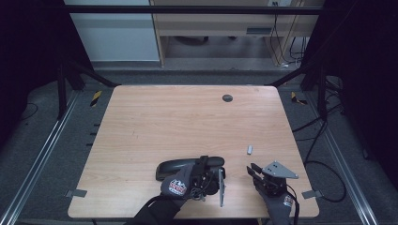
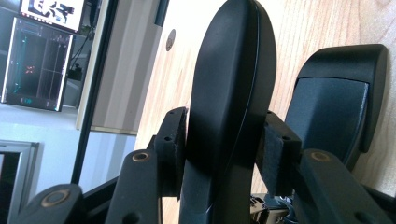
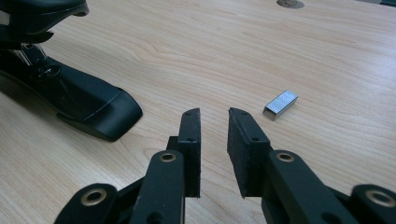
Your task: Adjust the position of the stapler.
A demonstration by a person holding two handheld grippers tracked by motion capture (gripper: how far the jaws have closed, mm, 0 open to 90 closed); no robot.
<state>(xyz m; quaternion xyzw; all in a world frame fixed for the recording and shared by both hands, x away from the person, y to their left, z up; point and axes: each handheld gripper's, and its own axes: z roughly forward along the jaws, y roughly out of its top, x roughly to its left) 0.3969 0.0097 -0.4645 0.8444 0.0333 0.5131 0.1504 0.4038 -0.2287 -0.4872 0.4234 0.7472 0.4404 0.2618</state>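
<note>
Wooden surface [image 1: 155, 122] under dim light, dark frame rails around it, cables on the floor to the right.

Left gripper [image 2: 226, 140]: my jaws are clamped on the stapler [image 2: 231, 93], pads pressing both sides of its black upper arm. Stapler sits near the front edge of the surface, a bit left of centre, long axis running left-right in the high view [image 1: 187, 166]. Its base rests flat on the wood; the top arm is lifted off the base at the end facing my right gripper.

Right gripper [image 3: 214, 135]: jaws parted, nothing between the pads, hovering low over the surface at the front right.

Staple block [image 3: 281, 103]: small silver bar lying on the wood just beyond the right gripper, well apart from the stapler.

Grommet hole [image 1: 227, 98] at the far side.
</note>
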